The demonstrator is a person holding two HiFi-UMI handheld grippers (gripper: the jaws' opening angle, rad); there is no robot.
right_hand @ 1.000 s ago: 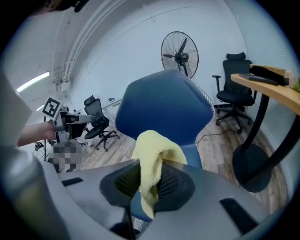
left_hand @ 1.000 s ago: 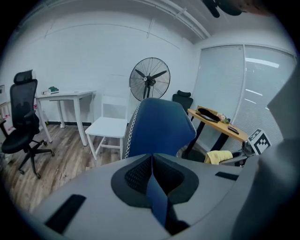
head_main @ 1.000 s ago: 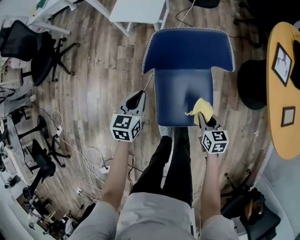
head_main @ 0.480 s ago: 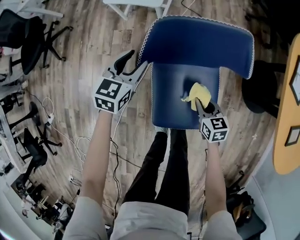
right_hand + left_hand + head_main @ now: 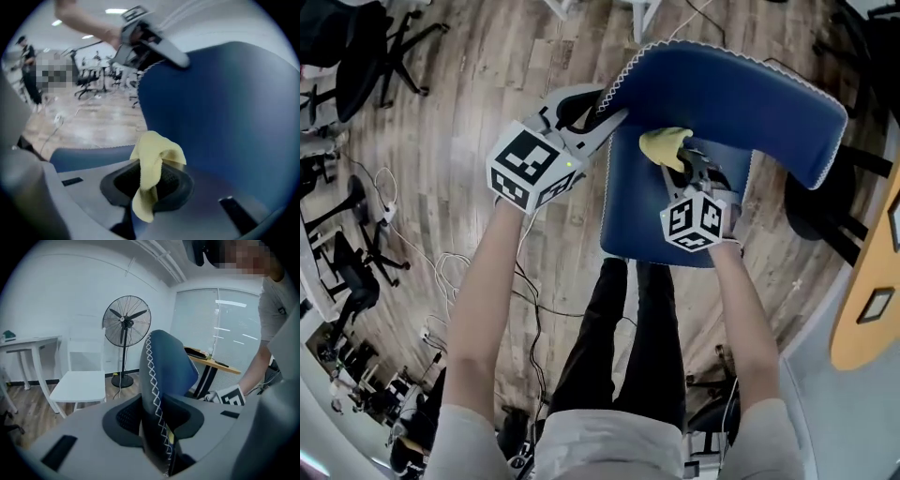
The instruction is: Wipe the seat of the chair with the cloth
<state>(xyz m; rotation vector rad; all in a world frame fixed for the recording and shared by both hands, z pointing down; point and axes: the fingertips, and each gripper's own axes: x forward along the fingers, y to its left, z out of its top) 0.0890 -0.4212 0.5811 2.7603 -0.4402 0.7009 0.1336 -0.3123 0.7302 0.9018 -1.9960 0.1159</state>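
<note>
A blue chair stands in front of me, its seat [image 5: 633, 220] below the curved backrest [image 5: 741, 89]. My left gripper [image 5: 602, 108] straddles the backrest's stitched left edge [image 5: 157, 373]. Its jaws are closing, with that edge between them and a thin gap still showing on one side. Over the back of the seat, close to the backrest, my right gripper [image 5: 680, 161] is shut on a crumpled yellow cloth [image 5: 664, 145]. In the right gripper view the cloth [image 5: 152, 164] hangs out of the jaws, with the seat [image 5: 89, 157] below it.
My legs [image 5: 628, 328] stand at the seat's front edge. Cables [image 5: 450, 272] trail over the wood floor on the left, near black office chairs [image 5: 356, 37]. A yellow-topped table [image 5: 872, 300] is at the right. A white chair [image 5: 79, 380] and a standing fan [image 5: 125, 329] are behind.
The left gripper has risen from beside the seat to the backrest's left edge and opened around it. The right gripper carried the cloth from the seat's front toward the backrest.
</note>
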